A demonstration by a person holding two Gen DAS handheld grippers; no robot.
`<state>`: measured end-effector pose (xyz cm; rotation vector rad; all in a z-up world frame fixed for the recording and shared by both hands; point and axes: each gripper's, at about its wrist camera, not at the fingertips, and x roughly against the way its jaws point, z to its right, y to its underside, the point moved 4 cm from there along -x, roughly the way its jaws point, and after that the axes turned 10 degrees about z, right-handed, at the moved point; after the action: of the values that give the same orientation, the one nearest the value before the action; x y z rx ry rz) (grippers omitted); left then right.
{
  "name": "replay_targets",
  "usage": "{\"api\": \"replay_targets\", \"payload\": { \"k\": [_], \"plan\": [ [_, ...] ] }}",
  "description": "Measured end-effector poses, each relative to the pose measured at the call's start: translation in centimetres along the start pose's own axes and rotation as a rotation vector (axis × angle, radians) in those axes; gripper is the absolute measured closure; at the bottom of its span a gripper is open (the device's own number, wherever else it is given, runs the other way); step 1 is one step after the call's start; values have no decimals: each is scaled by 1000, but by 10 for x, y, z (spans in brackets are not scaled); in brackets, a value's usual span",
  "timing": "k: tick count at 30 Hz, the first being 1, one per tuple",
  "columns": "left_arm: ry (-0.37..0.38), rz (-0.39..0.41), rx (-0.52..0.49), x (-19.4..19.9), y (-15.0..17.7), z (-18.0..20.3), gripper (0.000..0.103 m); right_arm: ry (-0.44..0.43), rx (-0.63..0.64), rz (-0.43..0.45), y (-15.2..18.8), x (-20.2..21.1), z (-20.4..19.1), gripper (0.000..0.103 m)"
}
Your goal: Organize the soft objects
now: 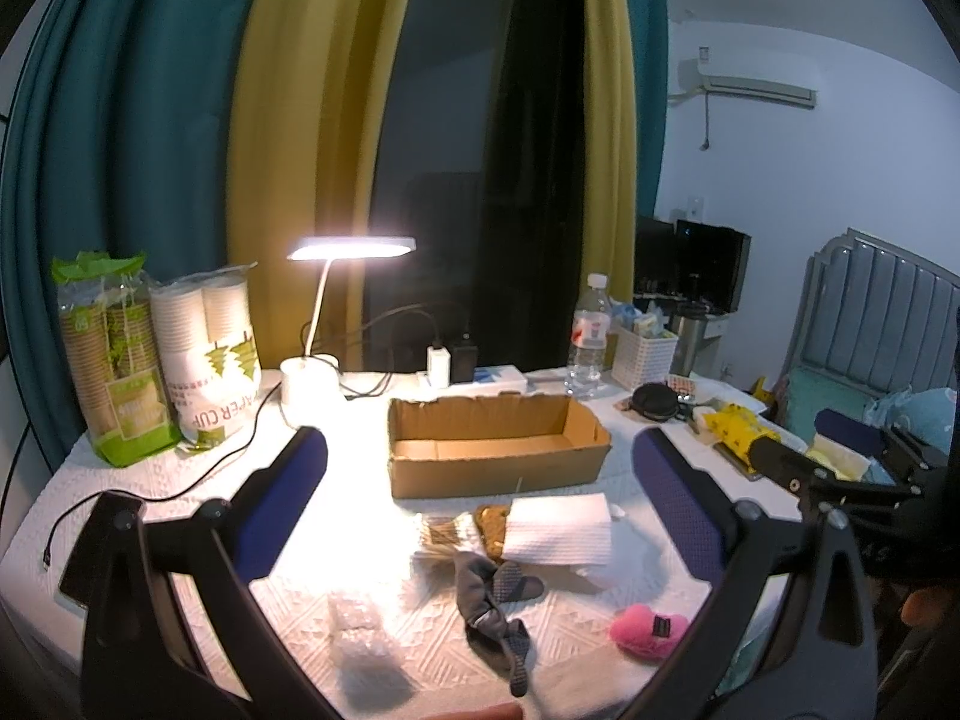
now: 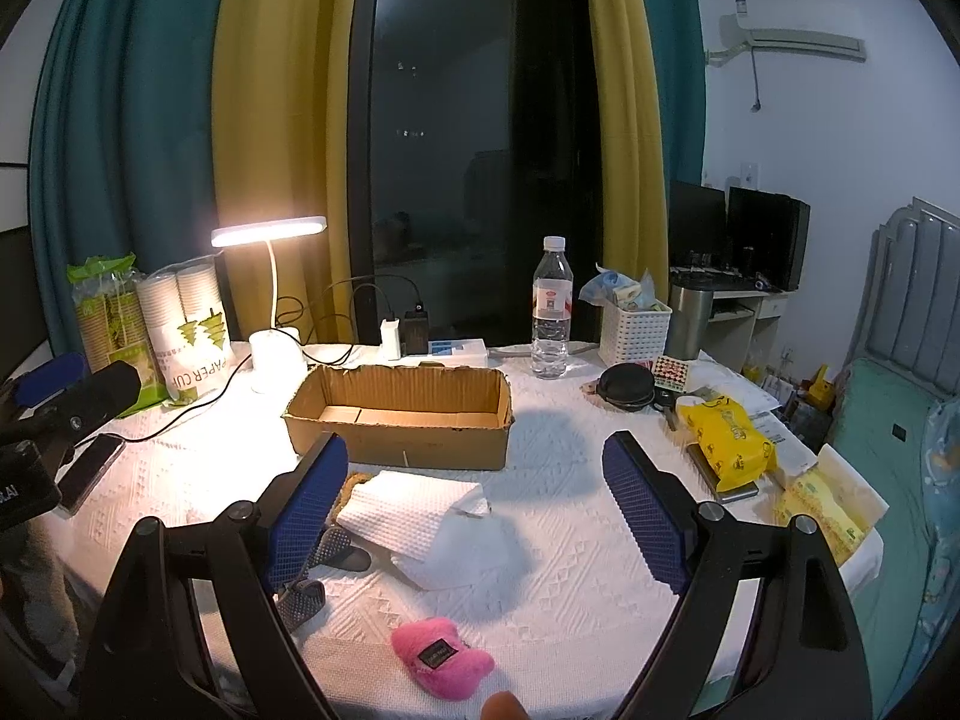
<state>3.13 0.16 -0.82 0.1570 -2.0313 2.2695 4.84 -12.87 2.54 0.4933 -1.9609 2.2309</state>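
An empty cardboard box (image 1: 498, 444) (image 2: 399, 411) stands mid-table. In front of it lie a folded white cloth (image 1: 558, 531) (image 2: 414, 510), a brown knitted piece (image 1: 491, 531) partly under the cloth, a grey sock (image 1: 495, 606) (image 2: 324, 558), a clear bubble-wrap piece (image 1: 357, 630) and a pink plush (image 1: 648, 630) (image 2: 441, 663) near the front edge. My left gripper (image 1: 480, 498) hovers open over the pile, holding nothing. My right gripper (image 2: 477, 504) is open above the white cloth, its left finger hiding part of the sock.
A lit desk lamp (image 1: 312, 378) (image 2: 273, 354), paper cup packs (image 1: 156, 360), a charger strip (image 2: 441, 348), a water bottle (image 2: 549, 312), a white basket (image 2: 633, 330), a black pouch (image 2: 627, 384) and yellow packets (image 2: 729, 432) ring the table. A phone (image 2: 90, 471) lies left. A bed (image 2: 900, 420) stands right.
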Motion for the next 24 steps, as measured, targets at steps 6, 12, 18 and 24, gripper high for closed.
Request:
{"api": "replay_targets", "payload": {
  "k": [6, 12, 18, 24],
  "plan": [
    [0, 1, 1, 0, 0, 0, 1, 1, -1, -1, 1, 0, 0, 14],
    [-1, 1, 2, 0, 0, -1, 1, 0, 1, -3, 1, -1, -1, 14],
    [-1, 2, 1, 1, 0, 0, 1, -1, 0, -7, 5, 1, 0, 14],
    [-1, 2, 1, 1, 0, -1, 1, -2, 2, -6, 4, 1, 0, 14]
  ]
}}
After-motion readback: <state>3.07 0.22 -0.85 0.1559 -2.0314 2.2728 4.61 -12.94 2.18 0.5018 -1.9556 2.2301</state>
